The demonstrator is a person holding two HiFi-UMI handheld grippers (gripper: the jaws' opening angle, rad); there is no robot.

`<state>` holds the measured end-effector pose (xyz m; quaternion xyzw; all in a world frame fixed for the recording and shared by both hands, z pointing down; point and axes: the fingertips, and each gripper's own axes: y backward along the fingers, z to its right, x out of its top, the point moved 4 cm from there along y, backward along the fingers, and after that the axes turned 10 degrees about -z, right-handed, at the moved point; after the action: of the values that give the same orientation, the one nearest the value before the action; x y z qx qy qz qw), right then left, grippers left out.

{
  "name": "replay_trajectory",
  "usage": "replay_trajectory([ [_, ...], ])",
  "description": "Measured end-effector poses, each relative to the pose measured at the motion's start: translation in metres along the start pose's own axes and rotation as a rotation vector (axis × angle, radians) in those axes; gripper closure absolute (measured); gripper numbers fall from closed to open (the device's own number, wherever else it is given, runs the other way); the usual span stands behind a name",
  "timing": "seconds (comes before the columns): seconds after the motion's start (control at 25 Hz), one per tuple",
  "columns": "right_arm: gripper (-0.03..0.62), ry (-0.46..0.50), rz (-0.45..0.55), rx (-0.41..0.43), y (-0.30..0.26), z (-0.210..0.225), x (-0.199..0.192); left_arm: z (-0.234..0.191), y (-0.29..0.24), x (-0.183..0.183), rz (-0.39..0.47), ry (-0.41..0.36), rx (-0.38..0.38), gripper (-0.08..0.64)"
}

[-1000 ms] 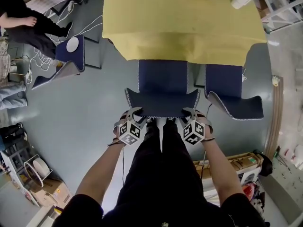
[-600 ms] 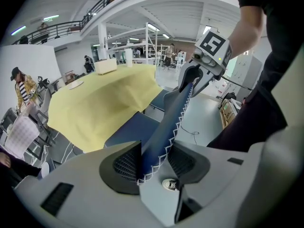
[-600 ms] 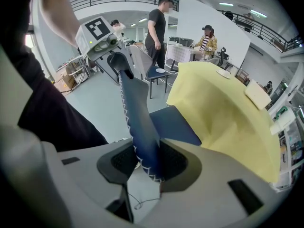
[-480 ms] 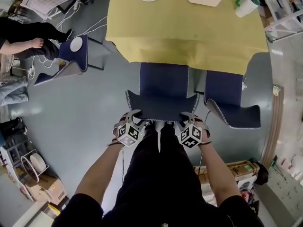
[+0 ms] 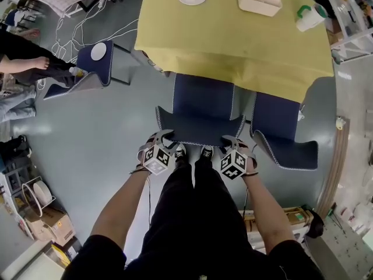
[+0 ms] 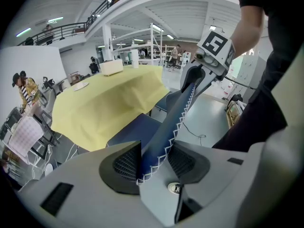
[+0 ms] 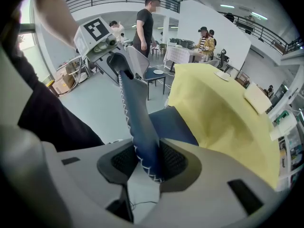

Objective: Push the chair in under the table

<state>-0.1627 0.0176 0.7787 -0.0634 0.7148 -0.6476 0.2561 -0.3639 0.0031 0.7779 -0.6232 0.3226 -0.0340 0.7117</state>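
the left gripper and the right gripper each pinch a top corner of the blue chair, likely to steer it straight, its seat already partly under the yellow table.

Both forearms are stretched forward and angled downward, side by side. The left gripper and the right gripper are each closed on the chair back, whose top edge is pinched between the jaws.
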Motion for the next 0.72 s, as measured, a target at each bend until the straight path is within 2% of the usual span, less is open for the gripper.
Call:
replay_trajectory([
  [0.72,0.462,0.015,0.010,0.005,-0.001,0.020,0.007,-0.016,-0.004,0.012,-0.001,0.008,0.012,0.379],
])
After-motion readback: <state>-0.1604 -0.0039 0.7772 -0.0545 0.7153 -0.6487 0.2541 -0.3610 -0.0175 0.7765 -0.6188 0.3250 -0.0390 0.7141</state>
